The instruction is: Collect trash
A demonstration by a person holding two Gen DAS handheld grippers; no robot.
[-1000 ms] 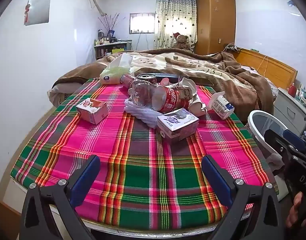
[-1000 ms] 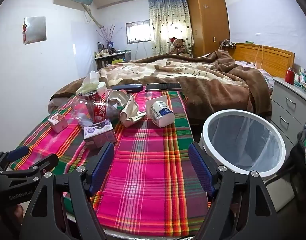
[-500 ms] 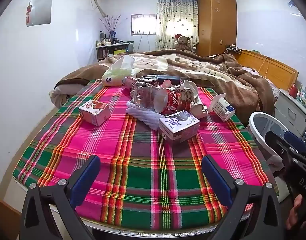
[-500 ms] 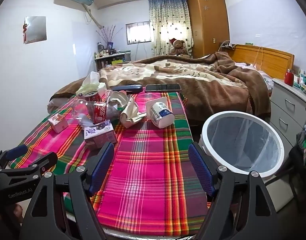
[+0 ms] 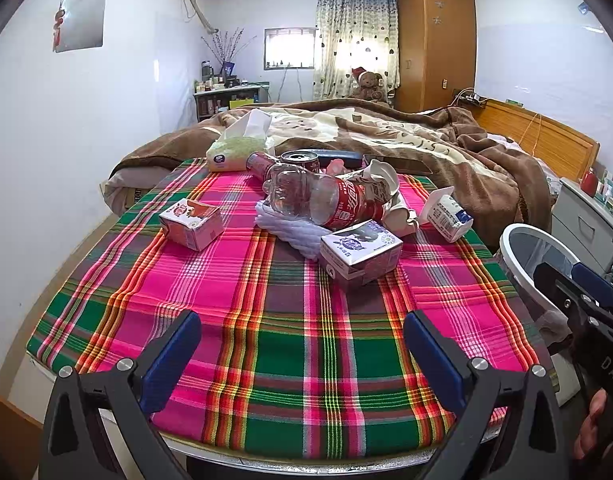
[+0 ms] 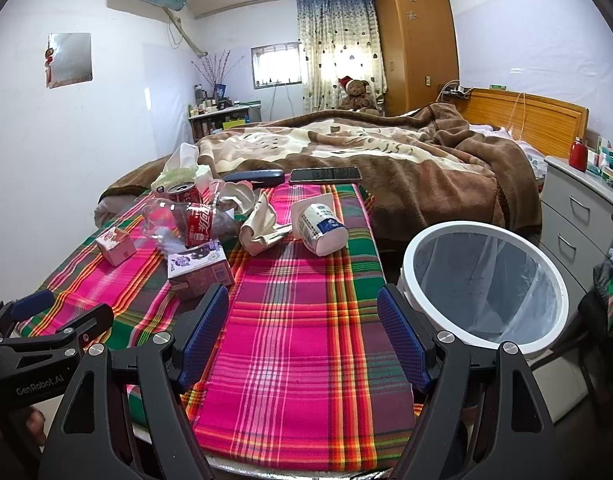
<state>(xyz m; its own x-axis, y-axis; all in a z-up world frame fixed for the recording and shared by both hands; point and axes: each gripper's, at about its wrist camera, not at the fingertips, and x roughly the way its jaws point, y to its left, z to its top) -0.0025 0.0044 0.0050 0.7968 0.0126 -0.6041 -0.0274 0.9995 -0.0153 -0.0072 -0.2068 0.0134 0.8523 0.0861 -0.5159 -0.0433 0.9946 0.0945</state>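
Below, each label named one item as the two wrist views recorded it.
Left claw [image 5: 302,344]: was spread wide and held nothing; it hung over the near edge of the tabletop, with both blue pads apart from every item.
Right claw [image 6: 304,334]: was likewise wide open and empty, above the near right part of the cloth, just beside the trash bin.
Tabletop [image 5: 266,360]: was covered by a pink, green and red plaid cloth and stood against a bed [image 6: 406,160] with a brown blanket.
Trash pile: lay at the far middle of the cloth, well apart from both claws.
Plastic bottle [image 5: 322,200]: was clear with a red label and lay on its side at the pile's centre, across a white ribbed wrapper [image 5: 290,232].
Purple carton [image 5: 360,254]: lay at the near edge of the pile, touching the wrapper.
Pink carton [image 5: 190,222]: lay alone to the left of the pile.
Soda can [image 6: 184,194]: was red and stood upright behind the bottle.
Paper cup [image 6: 320,226]: was white, lay tipped on its side at the right of the pile, beside a crumpled paper [image 6: 262,224].
Trash bin [image 6: 418,248]: was white-rimmed, lined with a clear bag, and stood on the floor just to the right of the tabletop.
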